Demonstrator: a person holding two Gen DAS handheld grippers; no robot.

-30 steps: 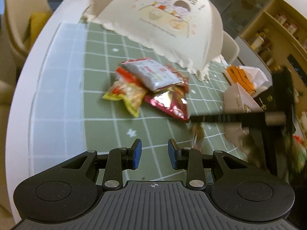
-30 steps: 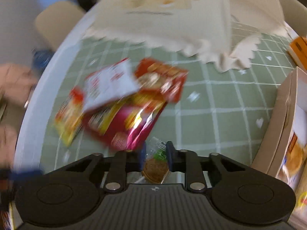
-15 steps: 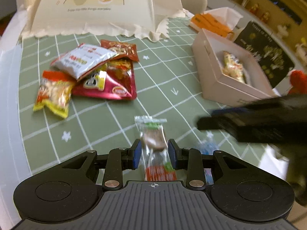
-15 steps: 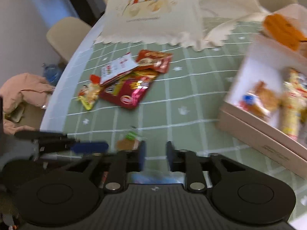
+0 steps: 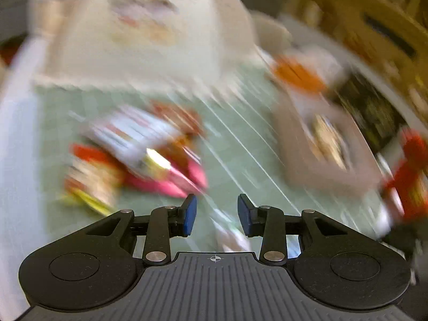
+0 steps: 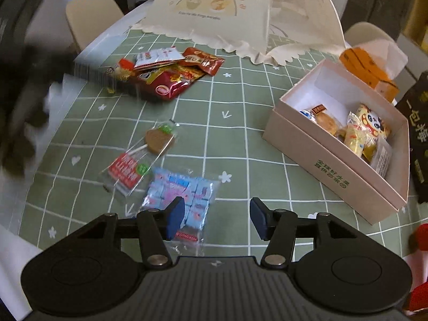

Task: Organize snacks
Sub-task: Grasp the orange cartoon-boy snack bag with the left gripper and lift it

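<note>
In the right wrist view a pink open box (image 6: 315,149) on the right holds several snacks. A pile of snack packets (image 6: 171,72) lies at the far left of the green mat. A clear-wrapped lollipop (image 6: 149,147) and a blue candy pack (image 6: 184,195) lie near the front. My right gripper (image 6: 216,218) is open and empty above the blue pack. The left wrist view is blurred; my left gripper (image 5: 216,211) is open above the mat, with the packet pile (image 5: 139,155) ahead left and the box (image 5: 321,144) at the right.
A cream food cover (image 6: 214,8) stands at the back of the table. An orange tissue pack (image 6: 369,69) and a black box (image 6: 417,139) sit beyond the pink box. Chairs (image 6: 91,16) ring the table. A red object (image 6: 420,238) lies at the front right.
My right gripper has opened wider and pulled back, leaving the lollipop on the mat. My left gripper has opened and is swinging fast, blurring its view.
</note>
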